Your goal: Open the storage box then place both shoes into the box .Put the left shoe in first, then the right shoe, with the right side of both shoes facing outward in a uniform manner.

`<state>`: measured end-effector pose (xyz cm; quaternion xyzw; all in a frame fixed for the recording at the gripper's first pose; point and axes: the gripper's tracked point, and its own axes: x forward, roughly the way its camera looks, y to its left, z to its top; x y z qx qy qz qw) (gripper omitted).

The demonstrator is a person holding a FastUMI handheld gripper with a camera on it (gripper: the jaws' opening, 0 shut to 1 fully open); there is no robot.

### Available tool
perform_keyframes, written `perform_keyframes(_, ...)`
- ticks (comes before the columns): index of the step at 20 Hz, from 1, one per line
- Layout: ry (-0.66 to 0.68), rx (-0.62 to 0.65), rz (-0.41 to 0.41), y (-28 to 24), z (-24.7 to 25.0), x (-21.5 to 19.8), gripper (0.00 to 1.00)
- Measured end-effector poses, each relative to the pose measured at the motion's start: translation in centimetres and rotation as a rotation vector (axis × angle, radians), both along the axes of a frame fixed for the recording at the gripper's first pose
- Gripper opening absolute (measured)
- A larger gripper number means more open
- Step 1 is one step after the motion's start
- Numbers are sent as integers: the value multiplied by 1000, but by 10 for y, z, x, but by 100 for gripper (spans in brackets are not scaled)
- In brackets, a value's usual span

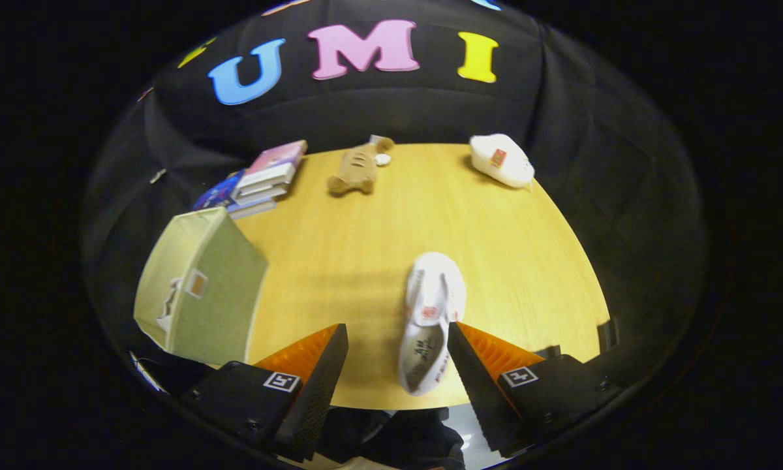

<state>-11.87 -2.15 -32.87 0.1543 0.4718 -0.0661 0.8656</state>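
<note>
A white shoe lies on the wooden table, toe pointing away, its heel end between my fingers and close against the right finger. My gripper is open; a gap remains between the shoe and the left finger. A pale green fabric storage box stands to the left of the fingers, its top open. A second white shoe rests far beyond, at the table's back right edge.
A stack of books sits at the back left behind the box. A tan plush toy lies at the back middle with a small white round thing beside it. Black cloth walls surround the table.
</note>
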Motion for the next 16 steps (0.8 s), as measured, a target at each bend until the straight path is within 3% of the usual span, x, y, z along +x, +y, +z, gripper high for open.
perform_keyframes(4, 64, -53, -48, -29, -51, -10, 95)
perform_keyframes(8, 94, -79, -38, -36, -90, 6, 88)
perform_keyframes(10, 78, -106, -37, -40, -103, 23, 80)
perform_keyframes(14, 88, -99, -81, -42, -123, 40, 51)
perform_keyframes(16, 97, -119, -132, -53, -125, 39, 30)
